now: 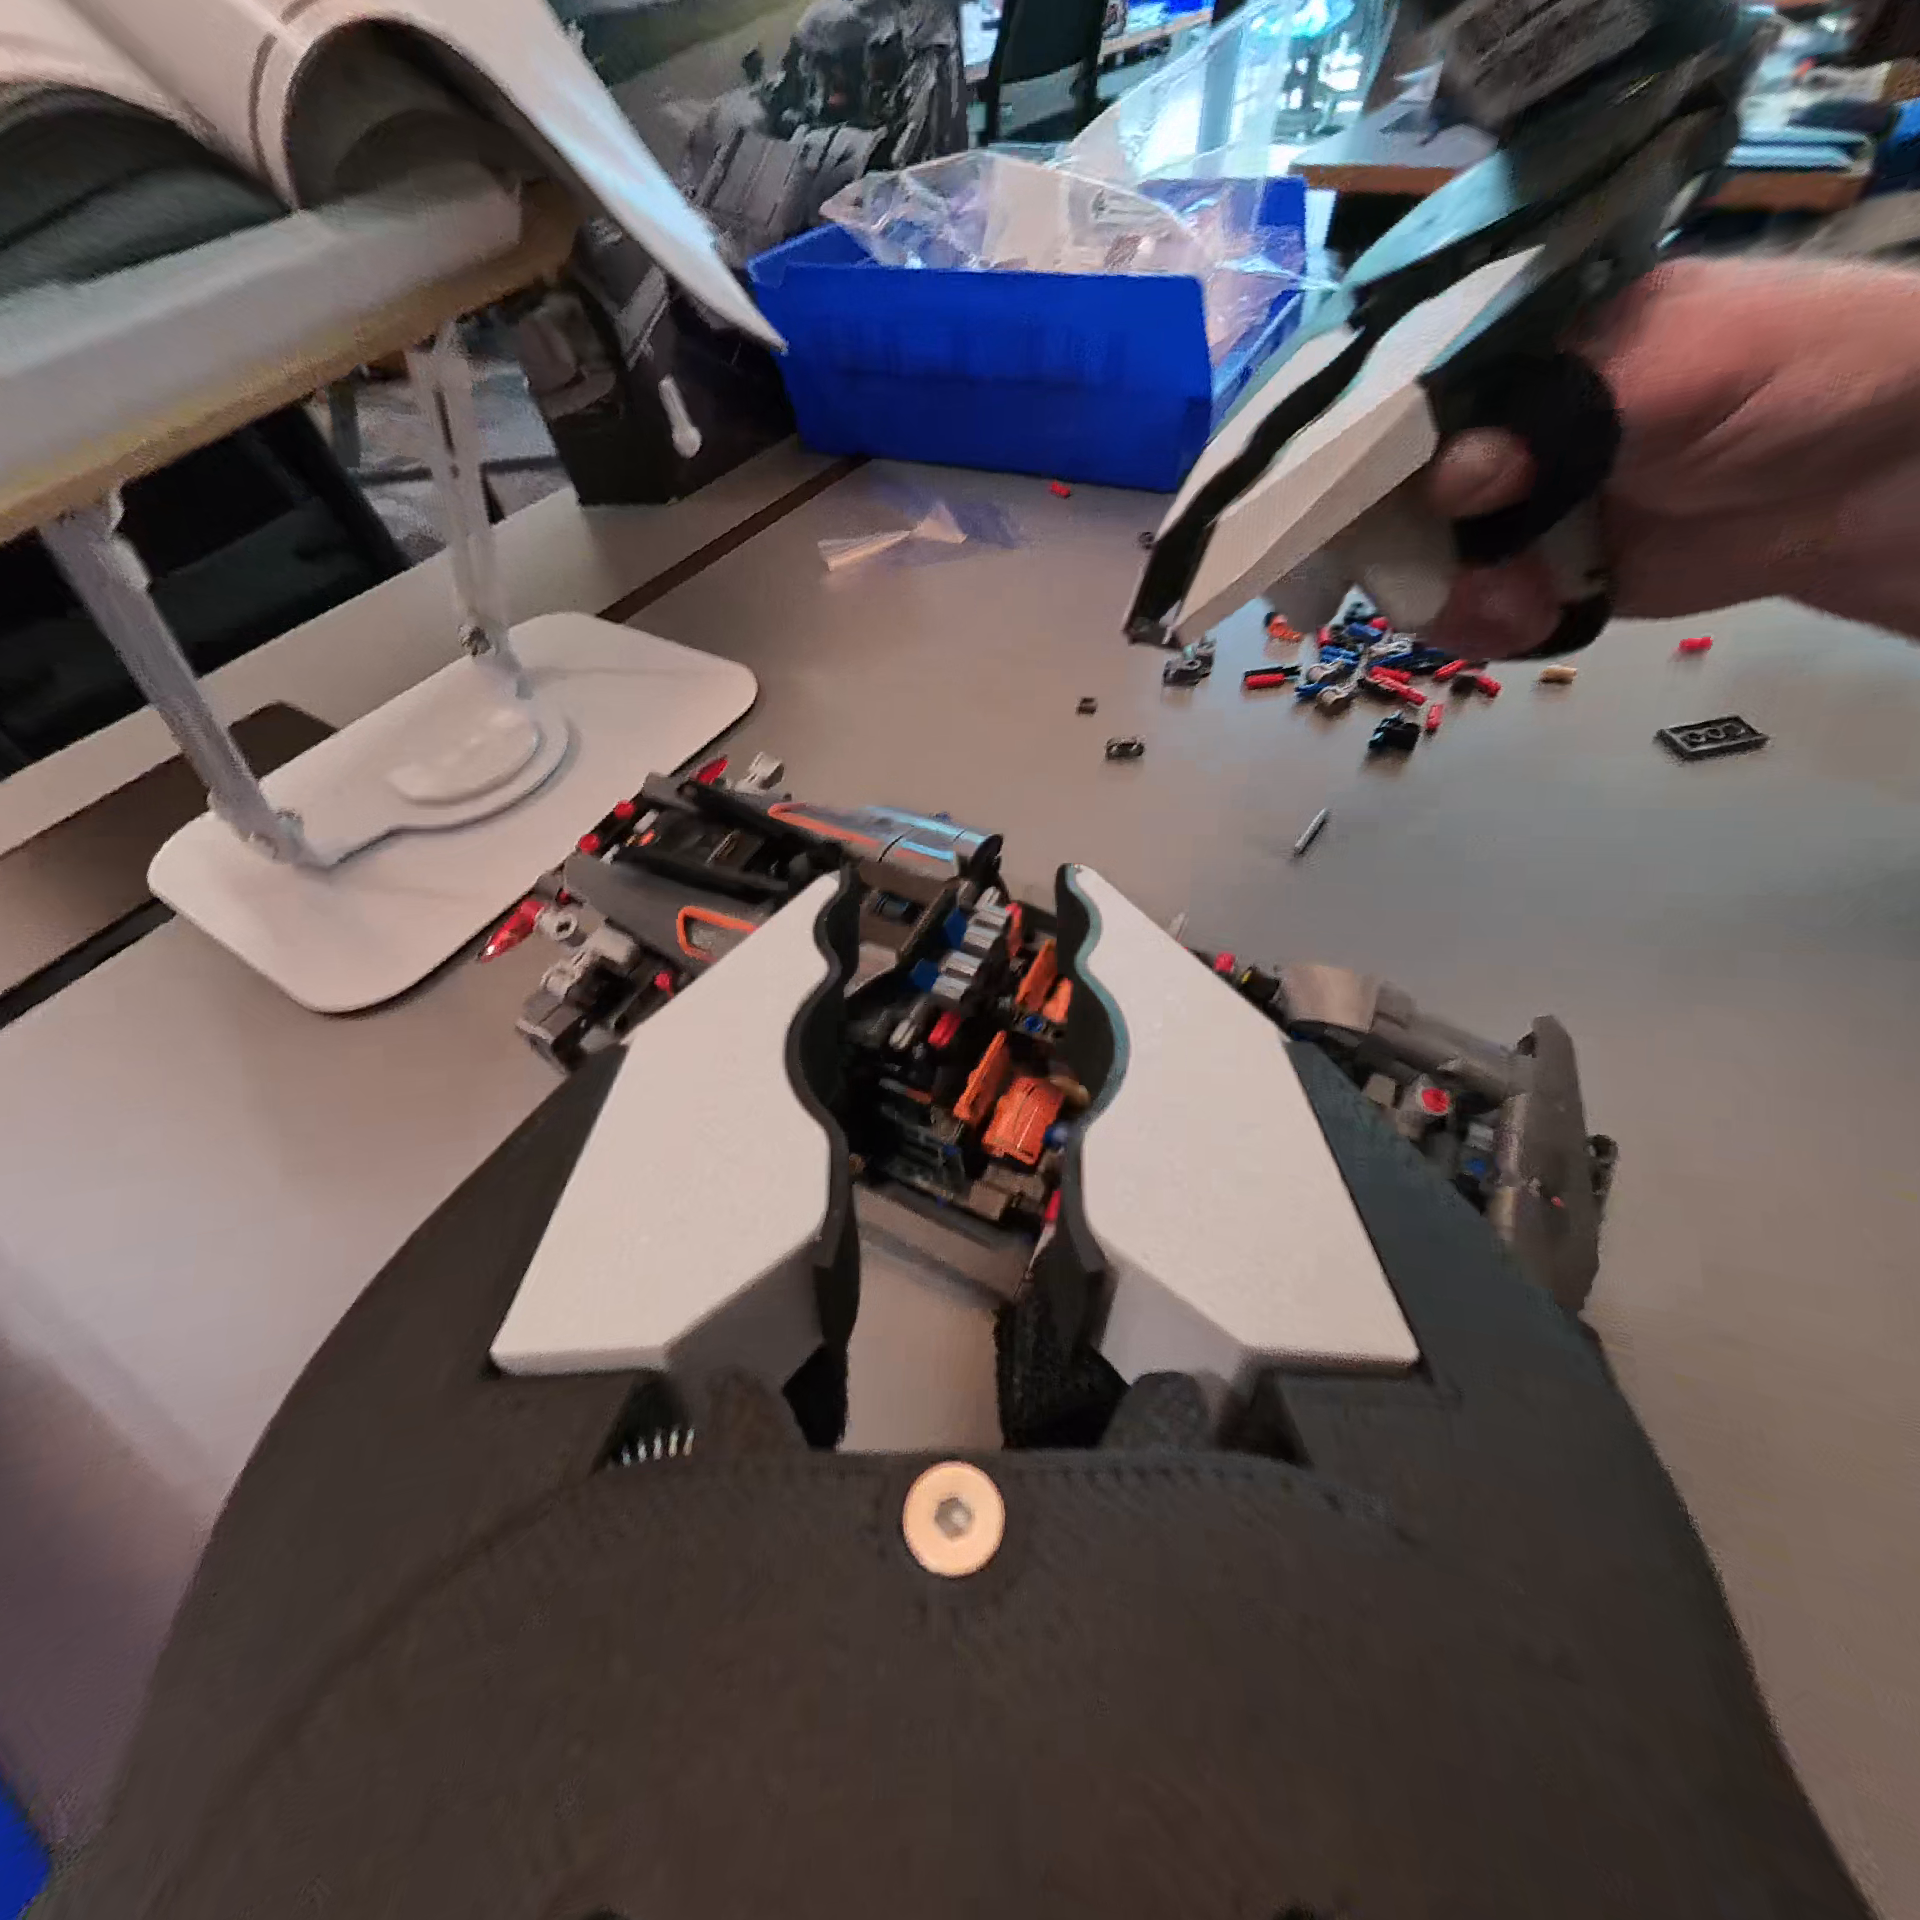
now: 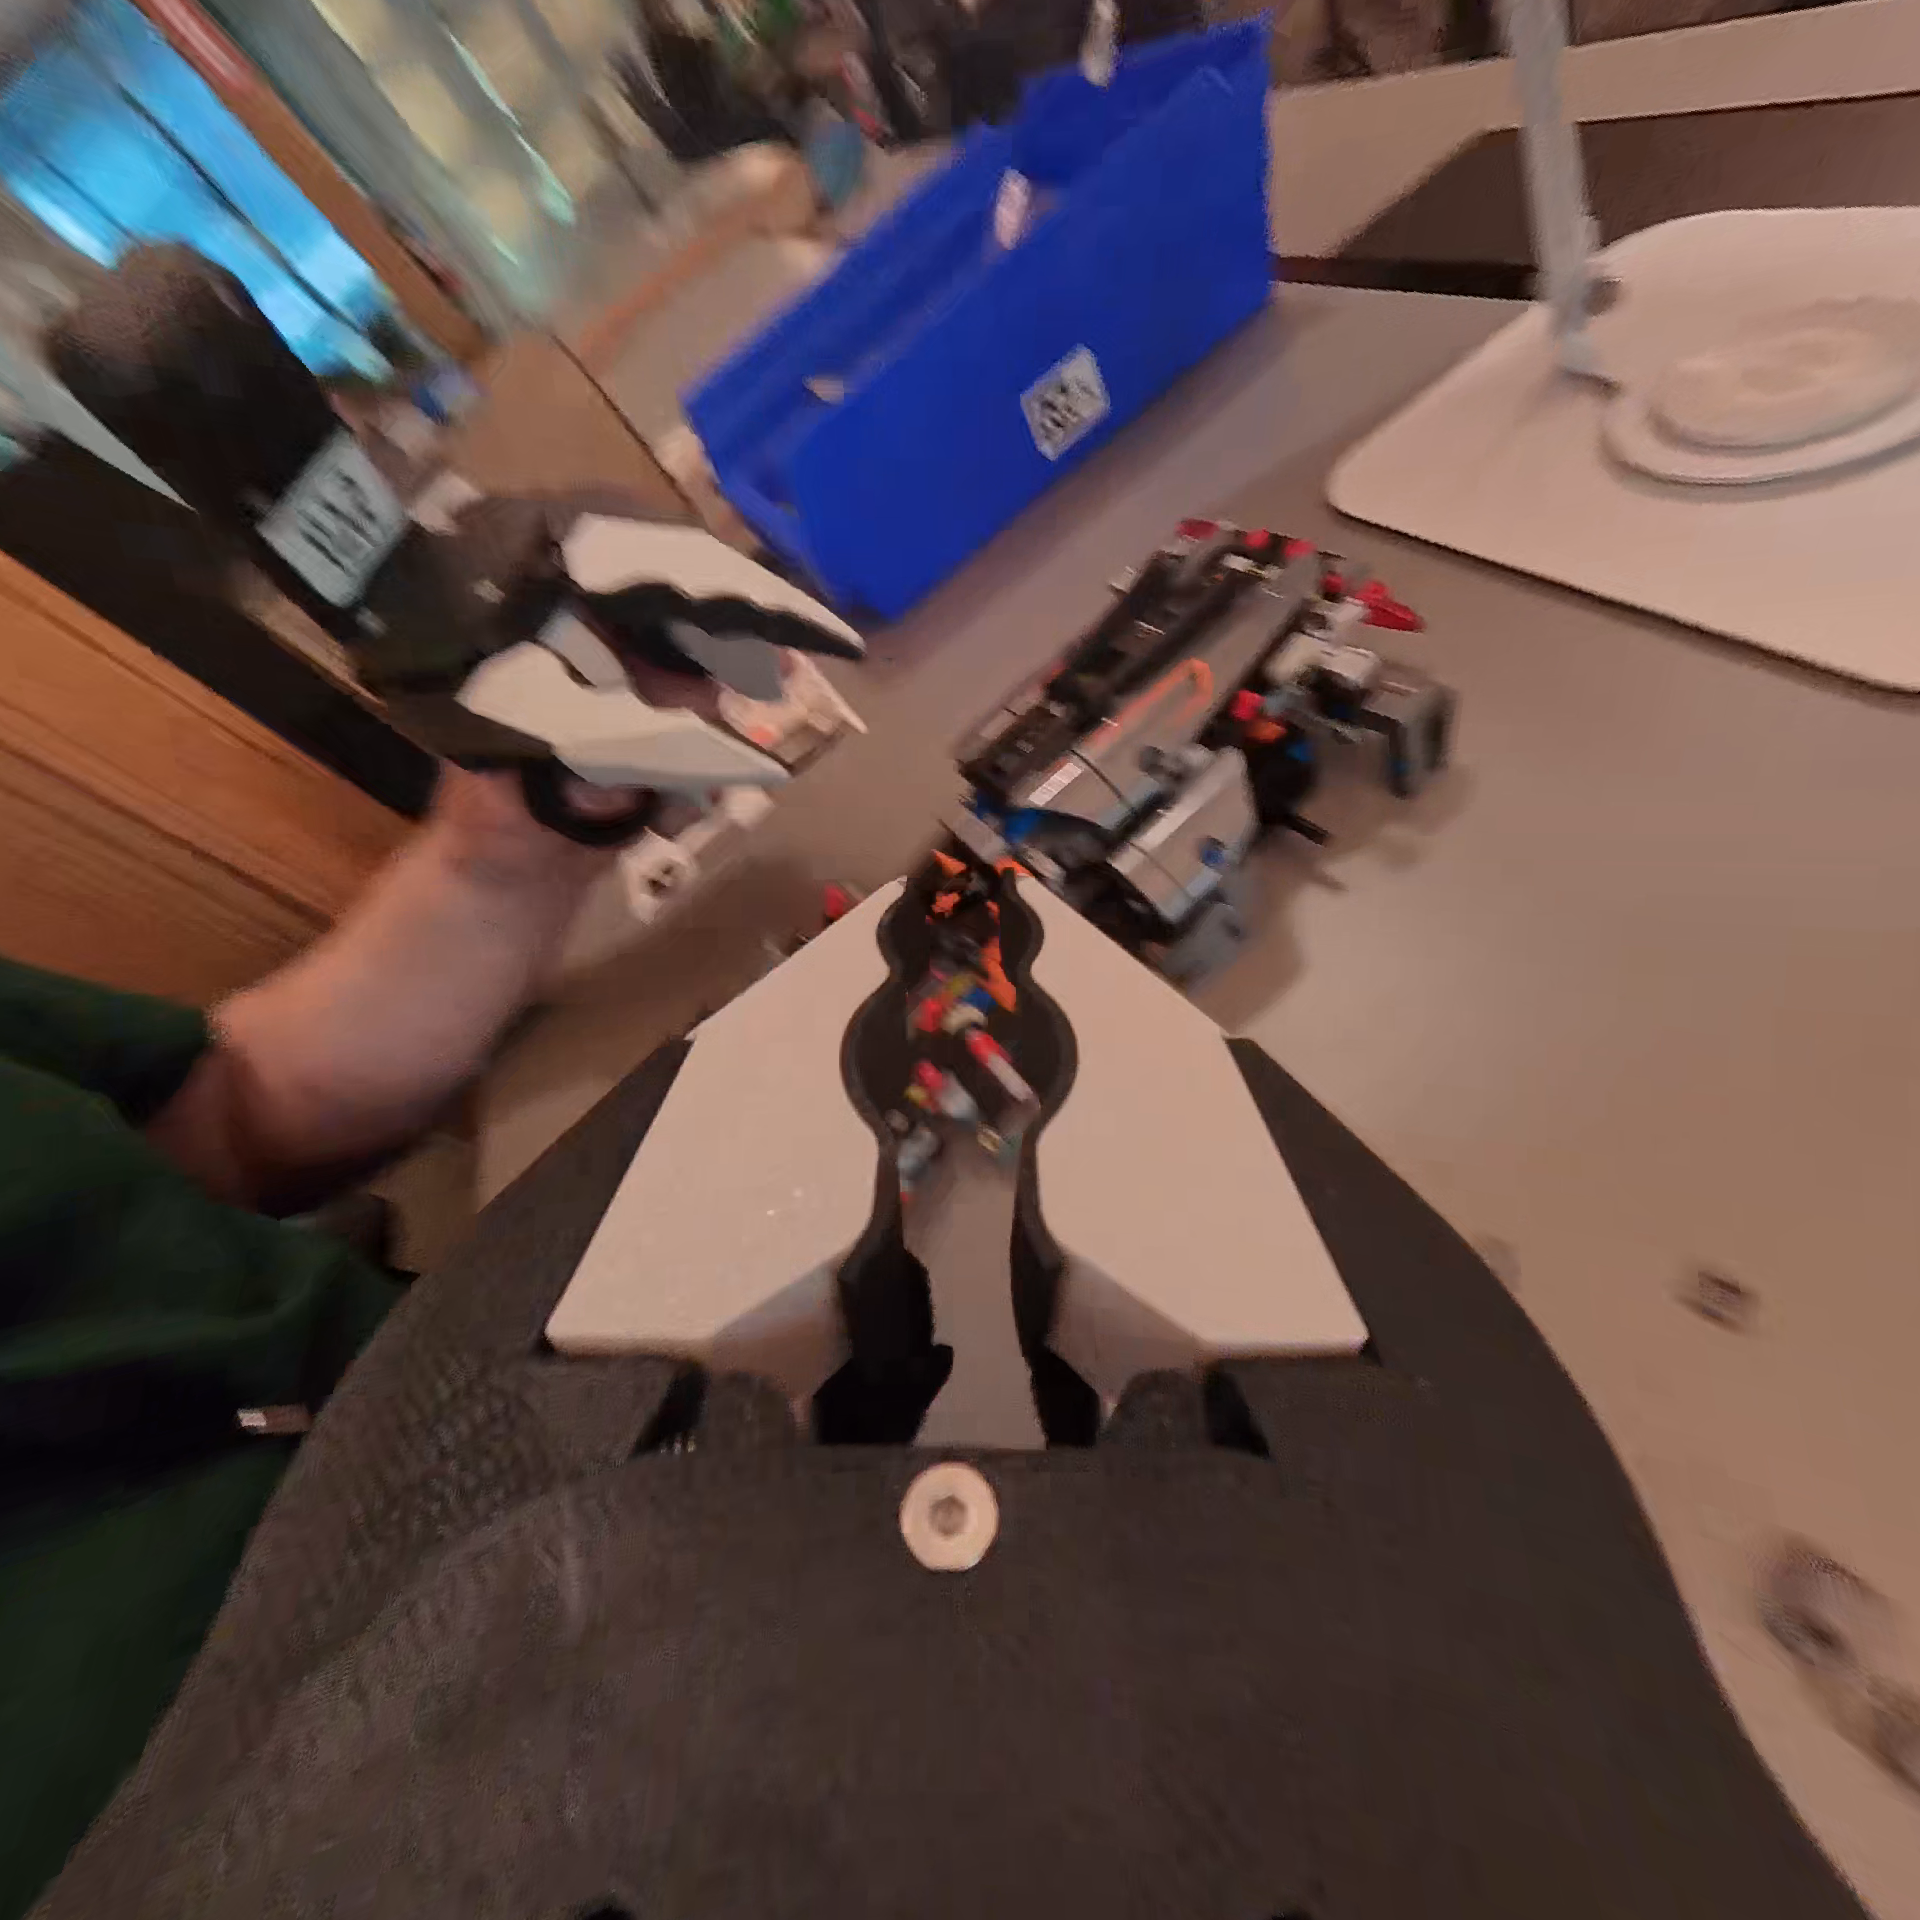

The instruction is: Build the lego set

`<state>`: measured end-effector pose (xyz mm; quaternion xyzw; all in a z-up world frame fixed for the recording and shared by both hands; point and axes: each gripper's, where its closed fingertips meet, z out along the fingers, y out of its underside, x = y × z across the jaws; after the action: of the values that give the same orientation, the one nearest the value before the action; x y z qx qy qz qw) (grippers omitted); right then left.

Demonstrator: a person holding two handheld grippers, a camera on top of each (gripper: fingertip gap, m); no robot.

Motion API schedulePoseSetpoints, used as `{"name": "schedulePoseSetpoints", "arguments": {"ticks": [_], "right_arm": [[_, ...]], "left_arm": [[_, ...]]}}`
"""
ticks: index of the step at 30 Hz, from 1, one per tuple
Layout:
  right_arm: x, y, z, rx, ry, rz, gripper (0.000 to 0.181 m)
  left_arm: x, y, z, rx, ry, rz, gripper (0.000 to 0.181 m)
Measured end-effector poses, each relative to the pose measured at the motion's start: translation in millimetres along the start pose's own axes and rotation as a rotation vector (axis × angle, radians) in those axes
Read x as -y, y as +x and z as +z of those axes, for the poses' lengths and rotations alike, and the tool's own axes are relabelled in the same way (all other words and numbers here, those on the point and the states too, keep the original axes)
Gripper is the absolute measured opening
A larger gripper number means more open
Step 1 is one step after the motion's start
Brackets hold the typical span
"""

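The half-built dark grey and black lego vehicle with orange and red accents [image 1: 790,935] lay flat on the grey table [image 1: 935,644], and I judged I had left it there so both hands could work around it. My left tool [image 1: 956,925] hovered over its middle with the white fingers spread, gripping nothing, probably lined up to steady the chassis. My right tool [image 1: 1153,623] hung above the scatter of small red, blue and black loose lego pins [image 1: 1371,675], which lay well apart from the model on its right; its fingers looked nearly pressed together at the tips, but blur kept me from telling whether a pin sat between them. Beyond stood the blue plastic bin [image 1: 997,364] holding crumpled clear bags [image 1: 1039,208], and on the left the white stand [image 1: 457,810] raised the open instruction booklet [image 1: 582,135], presumably for reading while building.
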<state>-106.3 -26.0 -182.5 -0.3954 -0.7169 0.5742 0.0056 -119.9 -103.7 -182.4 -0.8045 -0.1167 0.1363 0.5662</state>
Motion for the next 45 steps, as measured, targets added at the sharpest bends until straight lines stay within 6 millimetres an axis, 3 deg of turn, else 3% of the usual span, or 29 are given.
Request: {"name": "schedulePoseSetpoints", "arguments": {"ticks": [4,9,16,26,32,45], "right_arm": [[17,-20,6,0.254,0.162,0.183,0.011],[24,-27,9,0.387,0.224,0.282,0.010],[-5,-10,36,0.243,0.123,0.229,0.011],[-22,13,51,0.169,0.059,0.276,0.010],[-28,18,58,0.139,0.012,0.303,0.011],[-28,18,63,0.152,0.004,0.333,0.011]], "left_arm": [[19,20,11,-0.038,0.016,0.097,0.036],[25,28,25,-0.022,-0.022,0.218,0.035],[-4,-7,10,0.046,-0.135,0.182,0.031],[-45,-1,17,0.023,-0.262,0.134,0.026],[-55,-4,21,0.037,-0.286,0.107,0.023],[-56,-5,20,0.032,-0.274,0.084,0.023]]}}
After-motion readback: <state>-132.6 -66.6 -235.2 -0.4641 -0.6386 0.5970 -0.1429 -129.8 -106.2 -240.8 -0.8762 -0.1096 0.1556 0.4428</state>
